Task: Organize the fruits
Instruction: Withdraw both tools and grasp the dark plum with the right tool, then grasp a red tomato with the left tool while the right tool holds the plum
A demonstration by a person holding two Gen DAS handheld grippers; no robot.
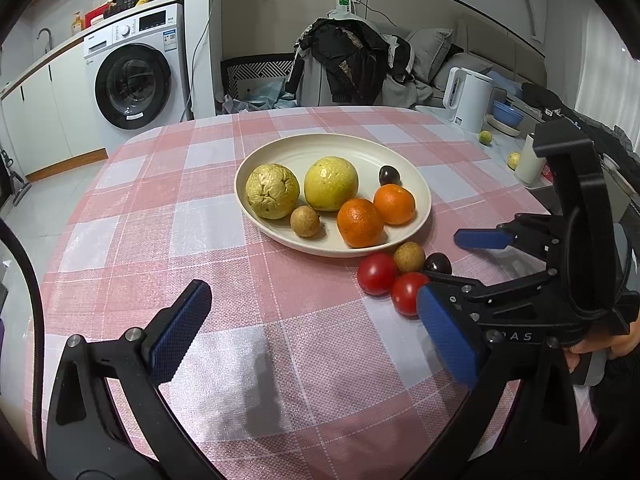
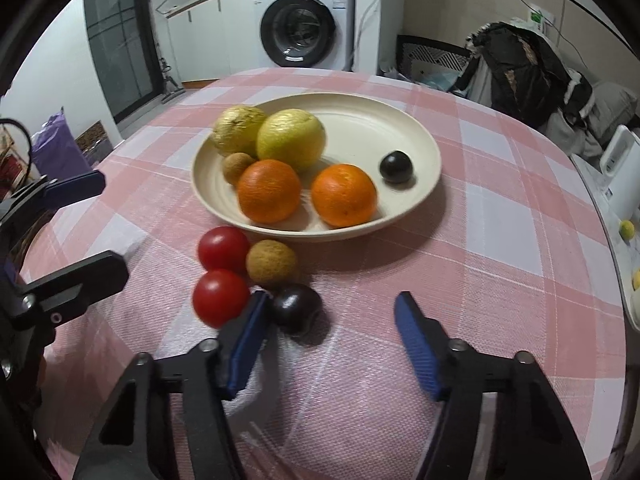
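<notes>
A cream plate (image 1: 276,148) (image 2: 360,120) holds a wrinkled yellow fruit (image 1: 272,191), a smooth yellow fruit (image 1: 330,183), two oranges (image 1: 359,222) (image 1: 394,204), a brown longan (image 1: 305,221) and a dark plum (image 1: 389,175). On the cloth in front of it lie two red tomatoes (image 2: 223,249) (image 2: 219,297), a second longan (image 2: 271,263) and a second dark plum (image 2: 297,307). My right gripper (image 2: 328,320) (image 1: 444,258) is open, low over the cloth, with that plum inside the gap against its left finger. My left gripper (image 1: 316,328) (image 2: 108,226) is open and holds nothing, left of the tomatoes.
The round table has a pink checked cloth (image 1: 160,208). A white kettle (image 1: 468,96), a blue bowl (image 1: 507,114) and small yellow-green fruits (image 1: 485,137) stand on a side surface at the right. Behind are a chair draped with clothes (image 1: 348,60) and a washing machine (image 1: 132,72).
</notes>
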